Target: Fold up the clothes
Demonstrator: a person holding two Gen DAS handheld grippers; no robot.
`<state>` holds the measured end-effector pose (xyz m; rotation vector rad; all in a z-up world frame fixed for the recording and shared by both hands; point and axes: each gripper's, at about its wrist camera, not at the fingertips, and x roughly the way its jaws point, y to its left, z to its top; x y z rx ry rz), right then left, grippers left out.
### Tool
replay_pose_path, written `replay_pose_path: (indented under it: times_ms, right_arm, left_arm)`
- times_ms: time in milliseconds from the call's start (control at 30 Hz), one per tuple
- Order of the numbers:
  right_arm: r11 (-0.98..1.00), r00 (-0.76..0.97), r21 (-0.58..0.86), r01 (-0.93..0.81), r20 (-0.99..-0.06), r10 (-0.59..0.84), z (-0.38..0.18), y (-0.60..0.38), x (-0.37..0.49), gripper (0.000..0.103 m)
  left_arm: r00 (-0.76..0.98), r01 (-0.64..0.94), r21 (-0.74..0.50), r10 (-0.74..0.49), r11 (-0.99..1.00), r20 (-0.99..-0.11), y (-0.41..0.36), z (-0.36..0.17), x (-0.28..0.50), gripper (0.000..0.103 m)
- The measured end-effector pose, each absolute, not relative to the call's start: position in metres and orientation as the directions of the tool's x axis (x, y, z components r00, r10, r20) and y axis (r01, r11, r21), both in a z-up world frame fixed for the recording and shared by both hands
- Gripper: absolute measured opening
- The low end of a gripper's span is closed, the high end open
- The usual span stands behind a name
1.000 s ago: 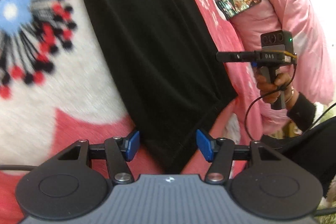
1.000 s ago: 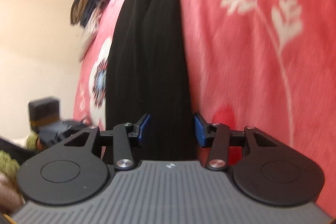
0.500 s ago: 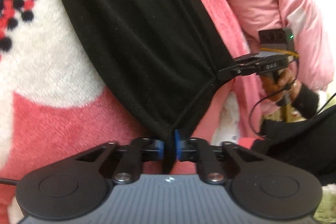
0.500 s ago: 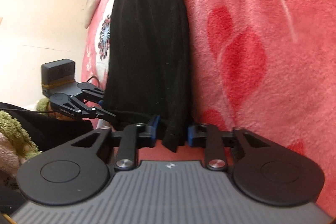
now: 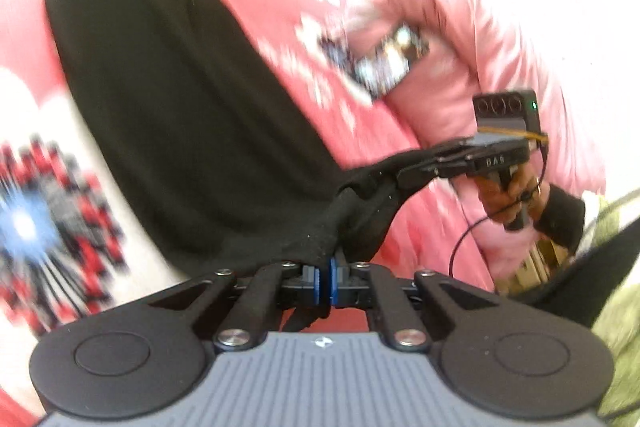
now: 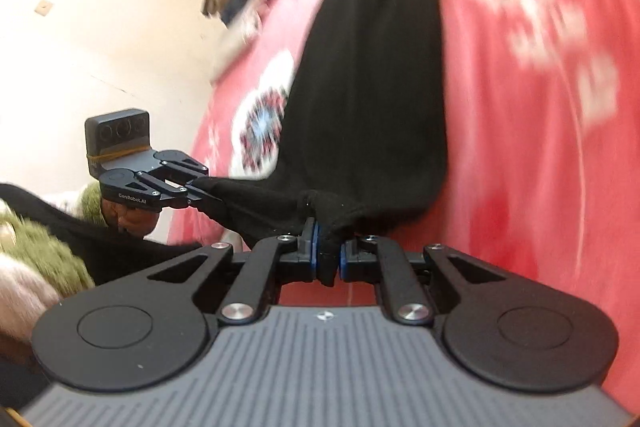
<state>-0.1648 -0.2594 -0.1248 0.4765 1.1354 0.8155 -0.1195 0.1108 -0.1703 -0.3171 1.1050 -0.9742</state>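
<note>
Black garment (image 5: pixel 192 131) lies stretched along a red patterned blanket (image 6: pixel 532 147). Left gripper (image 5: pixel 325 281) clamped on one near corner of its hem. Right gripper (image 6: pixel 329 259) has the other corner bunched between its pads, jaws closing on it. Both corners raised off the blanket.

- A second ago both grippers stand open over the black garment (image 5: pixel 192 115) — now the left gripper (image 5: pixel 325 283) is clamped on its hem.
- The right gripper (image 6: pixel 329 259) is closing, cloth bunched between its jaws.
- The hem, earlier flat on the blanket (image 6: pixel 520 147), now hangs lifted between them.
</note>
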Motion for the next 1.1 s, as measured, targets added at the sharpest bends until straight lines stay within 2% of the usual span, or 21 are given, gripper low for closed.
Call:
replay_pose_path:
  times_ms: [233, 533, 833, 1100]
  right_arm:
    - [0.664, 0.284, 0.609, -0.433, -0.607, 0.742, -0.098, -0.256, -0.095, 0.008]
    - [0.703, 0.357, 0.507, -0.499, -0.619, 0.700, -0.092, -0.237, -0.005, 0.008]
    - [0.721, 0.423, 0.494, -0.485, -0.589, 0.688, -0.101, -0.224, 0.076, 0.008]
    - [0.709, 0.439, 0.518, -0.479, -0.558, 0.704, -0.115, -0.218, 0.135, 0.008]
  left_arm:
    - [0.297, 0.448, -0.619, -0.760, 0.646, -0.578, 0.125, -0.152, -0.064, 0.005]
    - [0.467, 0.260, -0.687, -0.711, 0.678, -0.525, 0.156, -0.163, 0.032, 0.005]
    - [0.573, 0.212, -0.716, -0.678, 0.666, -0.461, 0.174, -0.181, 0.110, 0.005]
    - [0.604, 0.148, -0.737, -0.651, 0.659, -0.460, 0.187, -0.209, 0.164, 0.006]
